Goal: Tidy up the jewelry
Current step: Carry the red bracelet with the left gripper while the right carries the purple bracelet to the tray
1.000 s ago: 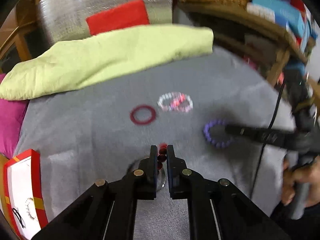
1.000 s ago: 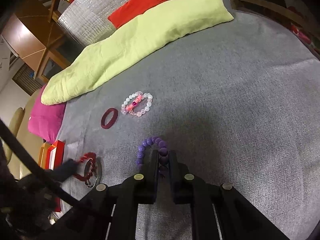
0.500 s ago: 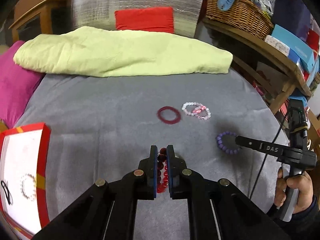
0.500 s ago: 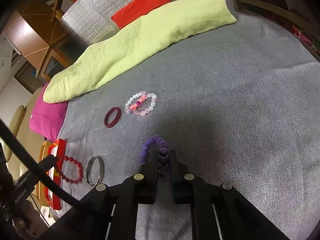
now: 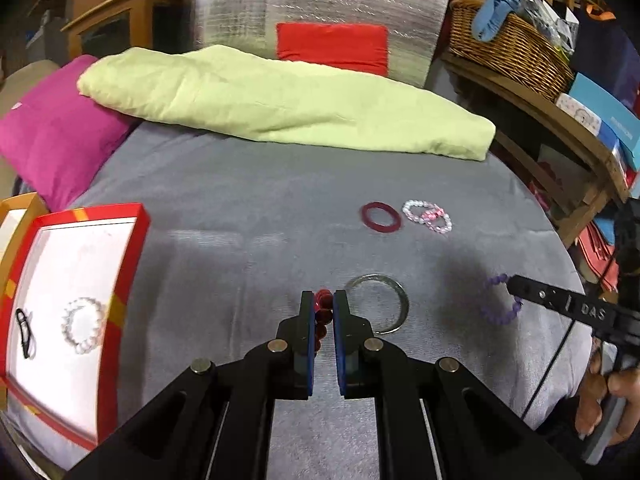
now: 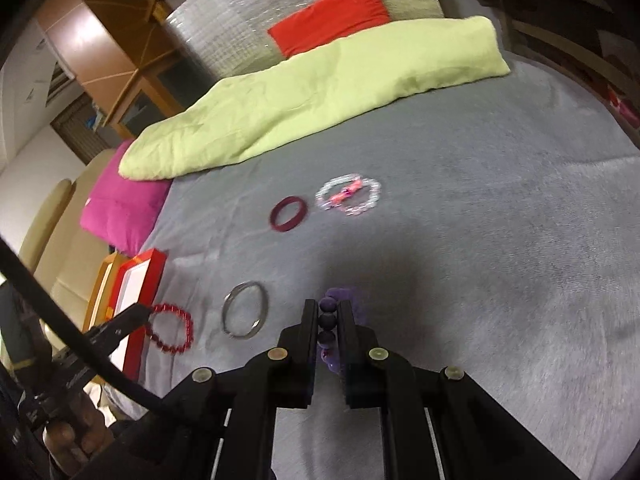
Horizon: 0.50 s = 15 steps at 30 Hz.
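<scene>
Grey fabric covers the bed where the jewelry lies. Loose on it are four pieces: one dark red ring bangle, two overlapping clear-and-pink beaded bracelets just beside it, and one silver bangle nearer the tools. The left tool is clamped on a red beaded bracelet, which hangs beside the silver bangle. The right tool grips a purple beaded bracelet between its closed jaws. One red-rimmed white tray sits at the bed's left edge, holding one white bead bracelet and one small black item. At the head lie one lime blanket, one magenta pillow and one red cushion. A wicker basket stands on a wooden shelf to the right.
</scene>
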Motion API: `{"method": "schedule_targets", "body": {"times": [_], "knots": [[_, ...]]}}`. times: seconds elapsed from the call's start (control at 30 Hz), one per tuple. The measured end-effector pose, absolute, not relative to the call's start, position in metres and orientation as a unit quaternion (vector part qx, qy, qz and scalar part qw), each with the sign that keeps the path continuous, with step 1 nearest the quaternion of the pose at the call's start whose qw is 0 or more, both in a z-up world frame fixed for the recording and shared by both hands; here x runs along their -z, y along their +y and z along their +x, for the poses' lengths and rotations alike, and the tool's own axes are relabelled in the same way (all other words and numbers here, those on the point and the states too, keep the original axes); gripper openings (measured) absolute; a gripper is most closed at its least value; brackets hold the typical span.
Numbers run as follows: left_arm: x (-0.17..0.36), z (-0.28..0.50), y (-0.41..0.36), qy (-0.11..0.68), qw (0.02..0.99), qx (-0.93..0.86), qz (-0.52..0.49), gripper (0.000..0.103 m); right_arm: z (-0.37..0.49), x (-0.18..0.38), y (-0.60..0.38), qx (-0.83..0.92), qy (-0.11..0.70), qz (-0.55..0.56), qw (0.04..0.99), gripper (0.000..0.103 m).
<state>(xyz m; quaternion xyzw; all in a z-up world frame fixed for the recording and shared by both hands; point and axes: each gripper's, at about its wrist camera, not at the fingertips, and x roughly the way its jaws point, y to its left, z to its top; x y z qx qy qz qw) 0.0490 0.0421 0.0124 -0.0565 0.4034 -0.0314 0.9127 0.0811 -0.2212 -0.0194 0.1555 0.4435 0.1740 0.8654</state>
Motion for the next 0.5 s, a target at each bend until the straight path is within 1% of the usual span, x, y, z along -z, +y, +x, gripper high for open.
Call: {"method": "schedule_targets", "body": {"times": [0.27,0.5], "knots": [[-0.020,0.031,0.057,0.394,0.916,-0.004,-0.070,0.009,0.068,0.000,-0.187,-0.186,0.443,0.116,0.869,0.010],[-0.021,0.017,0.085,0.392,0.915,-0.027,-0.090,0.009,0.060,-0.016,-0.156,-0.199,0.440,0.087,0.871,0.010]]}}
